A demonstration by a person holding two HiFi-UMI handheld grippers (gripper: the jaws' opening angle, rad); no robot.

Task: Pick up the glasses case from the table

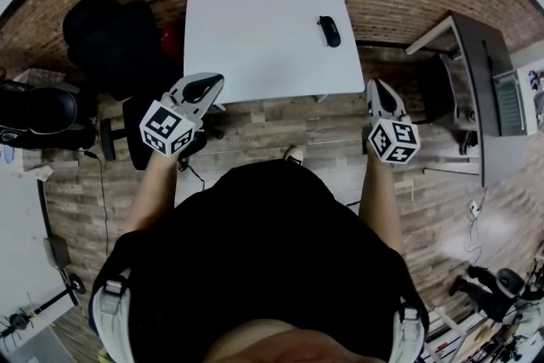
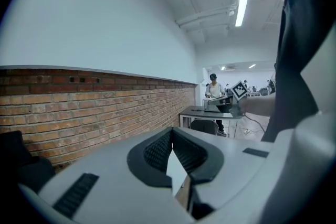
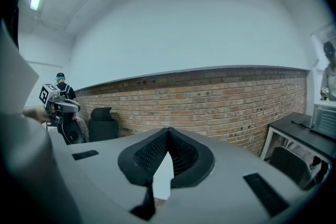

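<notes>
Head view: a black oblong glasses case [image 1: 329,31] lies untouched on the far right part of the white rectangular counter [image 1: 255,47]. The left tongs [image 1: 204,87] reach the counter's near edge by its left corner. The right tongs [image 1: 380,93] hang just off its near right corner, well apart from the case.

Left gripper view: the left tongs are clenched, tips meeting on nothing, with a red brick wall [image 2: 79,107] beyond the counter.

Right gripper view: the right tongs are likewise clenched and empty.

Lighting's pretty even and soft, no harsh shadows. The ceiling strip light [image 2: 242,10] glares in the left gripper view. Heavy fisheye all round: black corners, brick wall [image 3: 210,97] bowing. The white counter [image 1: 255,47] looks slightly blown out.
</notes>
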